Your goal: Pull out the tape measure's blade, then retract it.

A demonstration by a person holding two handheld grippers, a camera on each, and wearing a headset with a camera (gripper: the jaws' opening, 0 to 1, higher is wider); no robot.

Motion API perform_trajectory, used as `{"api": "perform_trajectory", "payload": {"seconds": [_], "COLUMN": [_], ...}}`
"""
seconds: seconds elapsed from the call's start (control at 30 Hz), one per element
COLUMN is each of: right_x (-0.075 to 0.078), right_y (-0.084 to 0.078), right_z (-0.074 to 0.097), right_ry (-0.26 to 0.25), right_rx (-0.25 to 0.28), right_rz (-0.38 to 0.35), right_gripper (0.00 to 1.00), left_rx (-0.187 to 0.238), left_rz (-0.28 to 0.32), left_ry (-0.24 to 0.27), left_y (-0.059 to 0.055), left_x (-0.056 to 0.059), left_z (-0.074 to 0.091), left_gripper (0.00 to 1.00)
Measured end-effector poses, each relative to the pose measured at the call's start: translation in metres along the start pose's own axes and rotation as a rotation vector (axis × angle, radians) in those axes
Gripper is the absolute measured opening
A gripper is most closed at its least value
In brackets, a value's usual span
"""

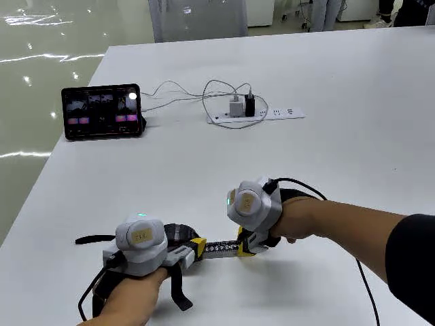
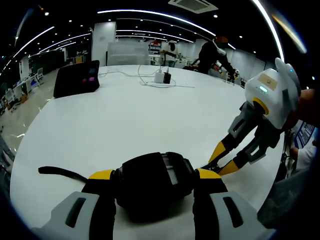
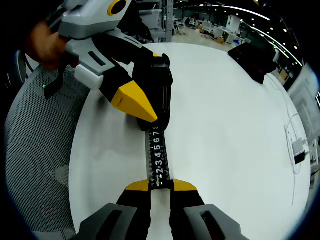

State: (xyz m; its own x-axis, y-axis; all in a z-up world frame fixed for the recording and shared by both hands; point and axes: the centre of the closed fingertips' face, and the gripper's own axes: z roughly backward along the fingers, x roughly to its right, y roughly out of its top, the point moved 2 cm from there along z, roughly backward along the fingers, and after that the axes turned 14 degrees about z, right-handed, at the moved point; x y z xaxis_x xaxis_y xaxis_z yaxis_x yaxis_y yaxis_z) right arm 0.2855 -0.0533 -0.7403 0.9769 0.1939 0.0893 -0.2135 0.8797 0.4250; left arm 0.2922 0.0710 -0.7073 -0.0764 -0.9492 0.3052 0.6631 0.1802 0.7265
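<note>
Head view, nearest edge: left gripper (image 1: 192, 246) is squeezing the black tape measure (image 1: 178, 233) on the white table (image 1: 319, 156). Right gripper (image 1: 245, 248), just beside it, is pinching the blade (image 1: 221, 248), a short stretch showing between them. Farther back, tablet (image 1: 102, 112) and power strip (image 1: 262, 115) are lying.

The left gripper (image 1: 196, 246) and right gripper (image 1: 245, 248) are pale grey rounded shells with cream square labels, green lights, yellow jaw tips and trailing black cables (image 1: 368, 291); a dark sleeve (image 1: 412, 266) covers the right arm.
</note>
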Motion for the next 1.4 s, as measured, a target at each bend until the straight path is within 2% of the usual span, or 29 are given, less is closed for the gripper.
{"api": "perform_trajectory", "payload": {"seconds": [0.23,0.43,0.77,1.0,1.4], "right_x": [0.0,0.001,0.002,0.004,0.004], "right_y": [0.004,0.009,0.018,0.021,0.028], "right_z": [-0.002,-0.004,-0.009,-0.01,-0.012], "right_ry": [-0.001,0.001,-0.003,0.002,-0.001], "right_rx": [0.003,0.034,0.049,0.088,0.119], "right_rz": [0.012,-0.018,-0.007,-0.048,-0.029], "right_gripper": [0.1,0.1,0.1,0.1,0.1], "left_rx": [-0.001,-0.003,-0.004,-0.004,-0.006], "left_rz": [-0.002,0.0,0.003,0.007,0.015], "left_ry": [-0.004,-0.007,-0.009,-0.009,-0.008], "left_y": [0.0,0.0,0.001,0.001,0.0], "left_x": [0.0,0.0,0.0,0.0,0.0], "left_z": [0.0,0.0,0.0,0.0,0.0], "left_gripper": [0.58,0.58,0.58,0.58,0.58]}}
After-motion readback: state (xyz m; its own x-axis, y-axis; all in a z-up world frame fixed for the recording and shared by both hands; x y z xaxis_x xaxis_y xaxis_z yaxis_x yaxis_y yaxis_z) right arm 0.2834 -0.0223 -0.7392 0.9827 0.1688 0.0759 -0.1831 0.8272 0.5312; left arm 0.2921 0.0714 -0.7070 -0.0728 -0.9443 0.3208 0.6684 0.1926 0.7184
